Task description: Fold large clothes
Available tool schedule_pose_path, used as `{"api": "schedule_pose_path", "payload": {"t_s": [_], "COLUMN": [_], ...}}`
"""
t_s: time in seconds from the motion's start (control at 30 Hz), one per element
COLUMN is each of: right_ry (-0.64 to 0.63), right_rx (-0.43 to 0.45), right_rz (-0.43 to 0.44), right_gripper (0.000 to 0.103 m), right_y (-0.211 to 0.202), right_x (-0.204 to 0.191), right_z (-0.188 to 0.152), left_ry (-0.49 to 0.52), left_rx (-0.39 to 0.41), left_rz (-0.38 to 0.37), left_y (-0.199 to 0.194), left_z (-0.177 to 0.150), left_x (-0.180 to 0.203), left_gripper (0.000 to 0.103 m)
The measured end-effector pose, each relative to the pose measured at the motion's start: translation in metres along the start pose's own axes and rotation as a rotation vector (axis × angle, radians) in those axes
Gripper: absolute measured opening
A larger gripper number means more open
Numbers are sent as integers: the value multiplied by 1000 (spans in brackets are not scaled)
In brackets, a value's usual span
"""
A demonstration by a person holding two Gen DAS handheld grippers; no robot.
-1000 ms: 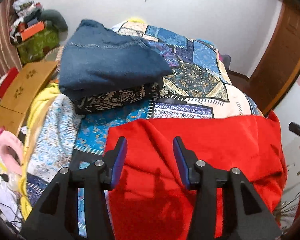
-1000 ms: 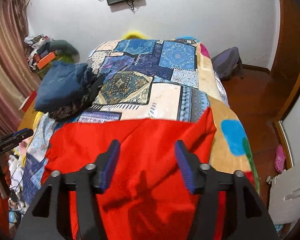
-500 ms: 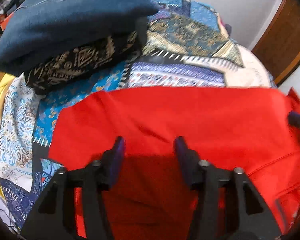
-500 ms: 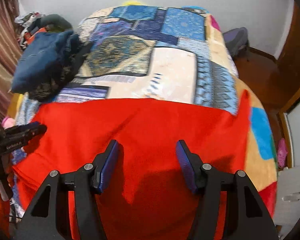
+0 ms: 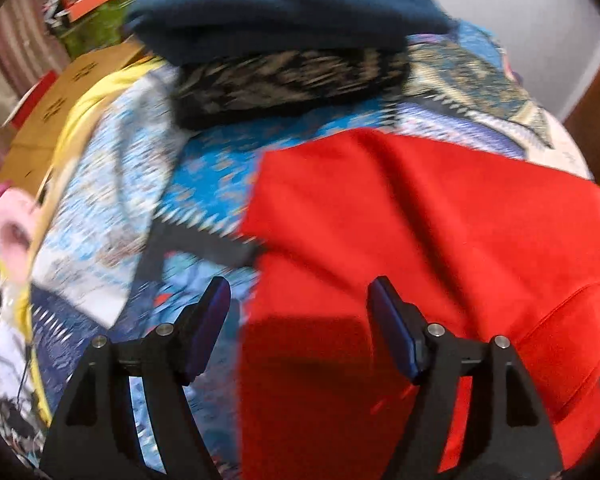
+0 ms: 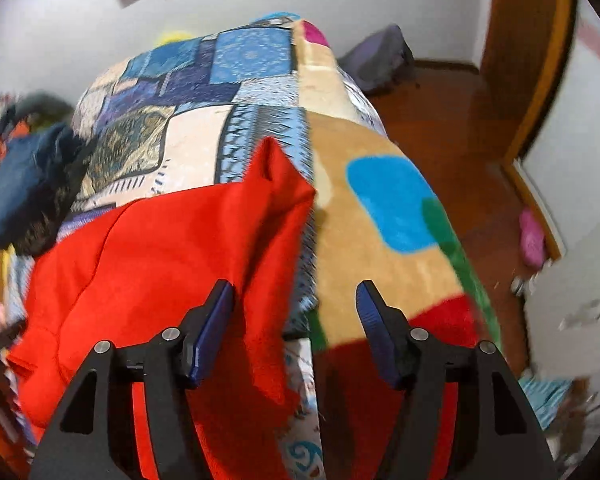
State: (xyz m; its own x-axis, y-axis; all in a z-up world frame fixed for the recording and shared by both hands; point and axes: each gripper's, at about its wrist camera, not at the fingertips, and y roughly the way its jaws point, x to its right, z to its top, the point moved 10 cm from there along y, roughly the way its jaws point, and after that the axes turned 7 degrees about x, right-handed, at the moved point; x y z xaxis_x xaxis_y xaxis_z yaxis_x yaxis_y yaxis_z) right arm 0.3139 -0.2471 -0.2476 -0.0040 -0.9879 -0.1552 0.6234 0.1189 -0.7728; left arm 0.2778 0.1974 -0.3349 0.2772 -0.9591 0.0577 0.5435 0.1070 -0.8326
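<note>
A large red cloth [image 5: 440, 240] lies spread over the near end of the bed. In the left wrist view my left gripper [image 5: 298, 300] is open and empty over the cloth's left edge, which runs between its fingers. In the right wrist view my right gripper [image 6: 294, 304] is open and empty over the right edge of the red cloth [image 6: 172, 264], whose far right corner stands up in a peak. Both views are motion-blurred.
A folded stack, dark blue cloth [image 5: 284, 12] on a black patterned one [image 5: 288, 84], sits at the bed's far left on the patchwork bedspread [image 6: 196, 92]. Cardboard boxes [image 5: 56, 108] and clutter stand left of the bed. Wooden floor [image 6: 460, 128] and a door lie to the right.
Both grippers have swung outward toward the red cloth's side edges, the left one leftward and the right one rightward. Both stay open. The cloth's right corner now stands up.
</note>
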Motion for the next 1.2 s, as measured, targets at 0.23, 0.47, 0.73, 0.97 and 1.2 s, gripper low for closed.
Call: {"api": "schedule_pose_path", "payload": {"t_s": [0.23,0.47,0.73,0.97,1.2], "right_ry": [52,126,225,308,298], "right_rx": [8,-22,-157,-184,-194], "right_rz": [-9,155,256,343,355], "right_gripper": [60,60,60,60,61], "right_y": [-17,-22,3,16,36], "right_x": [7,-16,-27,-32,-44], "right_z": [-4,-9,-33,-28,-20], "left_ry": [-122,-339,-545,-520,-456], "left_rx": [11,-11,-138,-134,-133], "left_rz": [57,-199,-462,-493,-569], "left_y": [-17,-16,27,40,49], "left_z": [-15,-12,-18,-9,9], "left_x": [-55,-46,-18,-5,20], "left_gripper": [72,72,72,78,77]}}
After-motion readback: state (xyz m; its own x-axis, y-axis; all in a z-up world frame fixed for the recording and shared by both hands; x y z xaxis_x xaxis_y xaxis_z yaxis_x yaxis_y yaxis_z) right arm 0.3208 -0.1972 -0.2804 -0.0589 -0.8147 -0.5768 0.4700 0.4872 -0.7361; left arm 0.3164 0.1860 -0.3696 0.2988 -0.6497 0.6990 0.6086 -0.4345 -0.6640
